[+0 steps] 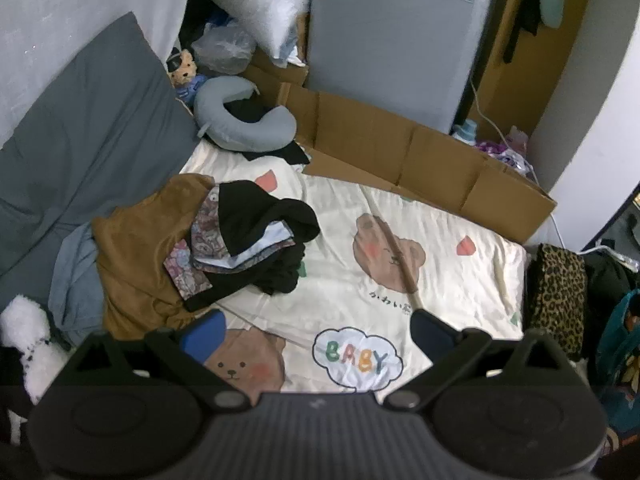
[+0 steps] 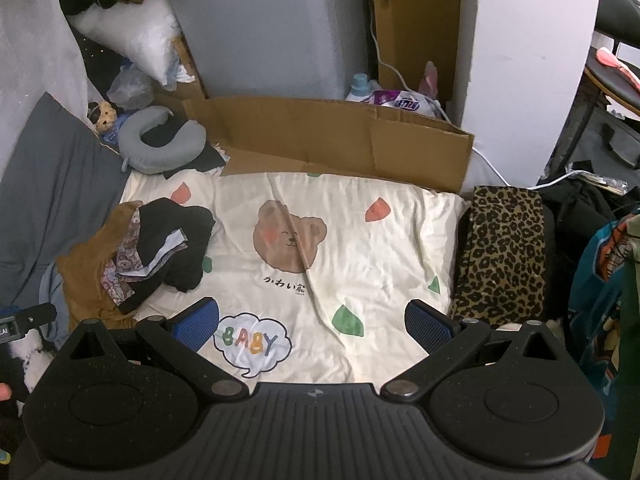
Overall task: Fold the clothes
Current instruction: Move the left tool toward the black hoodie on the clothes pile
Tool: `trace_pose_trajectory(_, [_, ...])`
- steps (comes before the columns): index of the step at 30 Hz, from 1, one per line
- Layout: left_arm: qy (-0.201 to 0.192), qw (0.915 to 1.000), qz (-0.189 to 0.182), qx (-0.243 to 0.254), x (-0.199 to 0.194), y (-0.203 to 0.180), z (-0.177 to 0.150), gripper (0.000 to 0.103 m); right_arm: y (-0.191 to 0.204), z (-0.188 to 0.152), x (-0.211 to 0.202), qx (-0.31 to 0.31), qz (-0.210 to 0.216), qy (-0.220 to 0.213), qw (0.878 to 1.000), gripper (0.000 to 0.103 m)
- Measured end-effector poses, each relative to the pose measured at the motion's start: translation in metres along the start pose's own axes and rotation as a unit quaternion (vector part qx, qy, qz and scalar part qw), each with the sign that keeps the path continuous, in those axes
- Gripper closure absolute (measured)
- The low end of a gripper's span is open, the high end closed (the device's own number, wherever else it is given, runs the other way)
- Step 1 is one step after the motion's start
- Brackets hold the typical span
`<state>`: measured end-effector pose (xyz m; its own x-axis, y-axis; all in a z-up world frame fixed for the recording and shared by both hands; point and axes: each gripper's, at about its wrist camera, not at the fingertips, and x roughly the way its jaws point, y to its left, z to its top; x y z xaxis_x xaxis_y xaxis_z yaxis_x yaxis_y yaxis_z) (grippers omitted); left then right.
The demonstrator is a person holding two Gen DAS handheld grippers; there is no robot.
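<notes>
At the far left of your left wrist view a grey cushion (image 1: 80,128) fills the upper left, with a white plush (image 1: 24,336) in the lower left corner. Just right of the cushion, at centre left, lies the clothes pile (image 1: 208,248): a brown garment (image 1: 136,256) at the bottom, a paisley piece (image 1: 200,248) on it, and a black garment (image 1: 264,220) on top, all crumpled. A blue-grey cloth (image 1: 76,276) sticks out from under the brown garment's left edge. Above the pile, at the upper centre left, a neck pillow (image 1: 244,120) rests beside a small teddy (image 1: 184,66).

The pile sits on the left part of a cream blanket (image 1: 460,276) printed with bears and the word BABY, spread across the middle of the frame. Behind the blanket, flattened cardboard (image 1: 400,152) runs from the centre toward the right. At the right edge a folded leopard-print cloth (image 1: 558,296) lies just beside the blanket.

Your left gripper (image 1: 316,328) hovers at the bottom centre over the blanket, fingers spread wide and holding nothing; its left finger (image 1: 204,334) is near the pile's lower edge.

In your right wrist view the pile appears at centre left, the bear print in the middle, the leopard cloth at the right. Your right gripper (image 2: 312,324) is above the BABY print, fingers spread and empty, well apart from the pile.
</notes>
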<state>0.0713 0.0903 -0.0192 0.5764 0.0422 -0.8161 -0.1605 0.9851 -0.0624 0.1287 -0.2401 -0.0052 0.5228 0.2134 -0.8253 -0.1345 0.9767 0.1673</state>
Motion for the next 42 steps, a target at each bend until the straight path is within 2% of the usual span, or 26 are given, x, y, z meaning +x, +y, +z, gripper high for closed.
trace_pose_trajectory(17, [-0.009,0.9998,0.001,-0.018,0.041,0.02,0.022,0.004,0.008,0.031,0.048,-0.017,0.007,-0.004,1.0,0.001])
trace_pose_trajectory(24, [-0.013,0.9993,0.001,-0.036,0.067,0.034,0.03,0.01,0.017,0.045,0.074,-0.045,0.038,-0.017,0.998,0.001])
trace_pose_trajectory(33, [-0.008,0.9984,0.013,-0.055,0.107,0.052,0.032,0.021,0.026,0.062,0.114,-0.086,0.05,-0.028,0.995,0.001])
trace_pose_trajectory(42, [0.004,0.9975,0.026,-0.065,0.15,0.066,0.033,0.023,0.029,0.068,0.159,-0.106,0.057,-0.022,0.992,0.001])
